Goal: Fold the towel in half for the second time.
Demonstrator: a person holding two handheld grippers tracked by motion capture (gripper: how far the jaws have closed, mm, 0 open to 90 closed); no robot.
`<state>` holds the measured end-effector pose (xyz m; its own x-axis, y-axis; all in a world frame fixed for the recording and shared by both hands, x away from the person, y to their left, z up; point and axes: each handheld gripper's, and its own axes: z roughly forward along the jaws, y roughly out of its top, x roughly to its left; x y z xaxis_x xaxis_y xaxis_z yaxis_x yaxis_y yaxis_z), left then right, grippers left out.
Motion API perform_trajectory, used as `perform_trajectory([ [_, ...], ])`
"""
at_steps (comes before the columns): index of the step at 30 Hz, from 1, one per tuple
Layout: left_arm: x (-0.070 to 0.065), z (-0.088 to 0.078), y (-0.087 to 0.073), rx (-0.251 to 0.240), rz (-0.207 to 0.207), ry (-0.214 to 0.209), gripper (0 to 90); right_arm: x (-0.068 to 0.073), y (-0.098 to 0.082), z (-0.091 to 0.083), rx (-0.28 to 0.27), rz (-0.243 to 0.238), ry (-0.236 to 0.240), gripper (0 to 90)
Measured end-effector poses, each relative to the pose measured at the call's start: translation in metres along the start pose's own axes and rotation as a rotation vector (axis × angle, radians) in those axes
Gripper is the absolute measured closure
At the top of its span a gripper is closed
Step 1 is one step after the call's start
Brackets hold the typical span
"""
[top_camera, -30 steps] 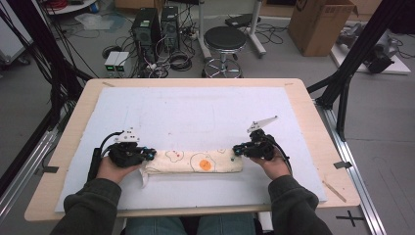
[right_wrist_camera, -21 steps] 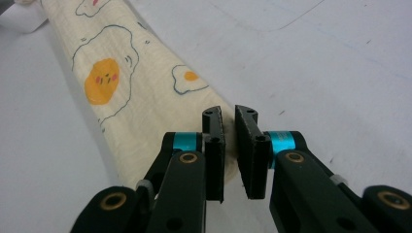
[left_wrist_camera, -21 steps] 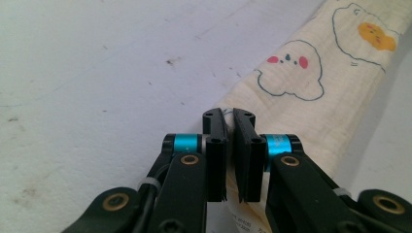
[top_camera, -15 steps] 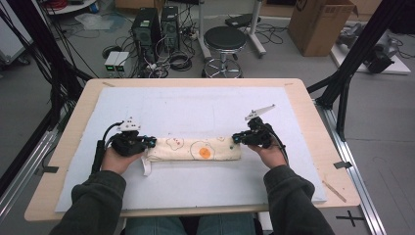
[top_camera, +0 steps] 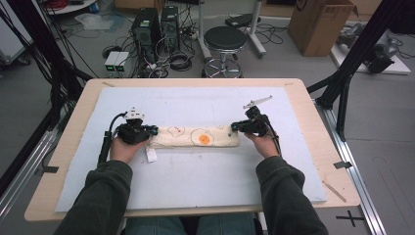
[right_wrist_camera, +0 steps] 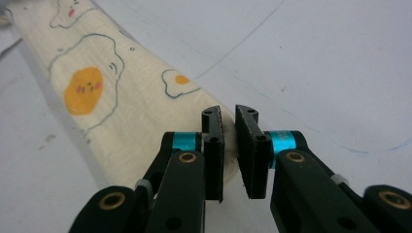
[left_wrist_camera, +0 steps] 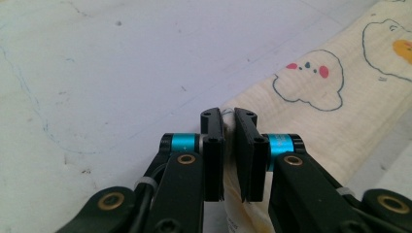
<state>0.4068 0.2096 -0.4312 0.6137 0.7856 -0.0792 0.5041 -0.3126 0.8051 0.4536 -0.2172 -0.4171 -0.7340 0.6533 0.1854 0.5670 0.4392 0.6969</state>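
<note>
A cream cloth (top_camera: 195,137) printed with fried eggs lies folded into a long strip across the white mat (top_camera: 195,191). My left gripper (top_camera: 154,131) is at its left end. In the left gripper view my left gripper (left_wrist_camera: 228,114) is shut on the edge of the cloth (left_wrist_camera: 311,97); its jaws have just been opening a little, with the cloth still between them. My right gripper (top_camera: 234,127) is at the strip's right end. In the right gripper view my right gripper (right_wrist_camera: 228,112) is shut on the corner of the cloth (right_wrist_camera: 111,97).
A white label (top_camera: 150,154) hangs from the cloth's left end. The mat covers a wooden table (top_camera: 313,103). Behind the table stand a black stool (top_camera: 225,39), computer cases (top_camera: 156,24) with cables and a cardboard box (top_camera: 318,24).
Both hands have moved away from the person across the mat, taking the cloth strip with them by its two ends.
</note>
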Motion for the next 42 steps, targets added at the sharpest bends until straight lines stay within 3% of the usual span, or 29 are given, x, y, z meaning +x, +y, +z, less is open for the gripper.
perform_trajectory([
  [5, 0.004, 0.007, -0.003, 0.009, -0.015, -0.002, 77.4, -0.006, -0.003, 0.01, 0.016, 0.008, -0.009, 80.0],
  [7, 0.005, 0.006, -0.003, 0.011, -0.02, -0.001, 73.0, -0.008, -0.004, 0.012, 0.019, 0.02, -0.015, 74.4],
  [11, 0.006, -0.004, -0.001, -0.024, -0.038, -0.005, 67.0, -0.01, -0.004, 0.005, -0.018, 0.031, -0.014, 69.9],
  [16, -0.001, -0.017, 0.004, -0.046, -0.014, -0.038, 64.3, -0.004, -0.003, -0.01, -0.062, 0.029, 0.006, 65.9],
  [23, -0.015, -0.027, 0.002, -0.031, 0.041, -0.092, 66.2, 0.011, -0.004, -0.024, -0.101, -0.014, 0.032, 63.7],
  [28, -0.02, -0.035, 0.001, -0.034, 0.062, -0.097, 64.3, 0.016, -0.009, -0.03, -0.115, -0.009, 0.037, 58.0],
  [42, -0.026, -0.057, -0.002, -0.047, 0.062, -0.105, 53.2, 0.029, -0.015, -0.045, -0.157, 0.001, 0.027, 36.2],
])
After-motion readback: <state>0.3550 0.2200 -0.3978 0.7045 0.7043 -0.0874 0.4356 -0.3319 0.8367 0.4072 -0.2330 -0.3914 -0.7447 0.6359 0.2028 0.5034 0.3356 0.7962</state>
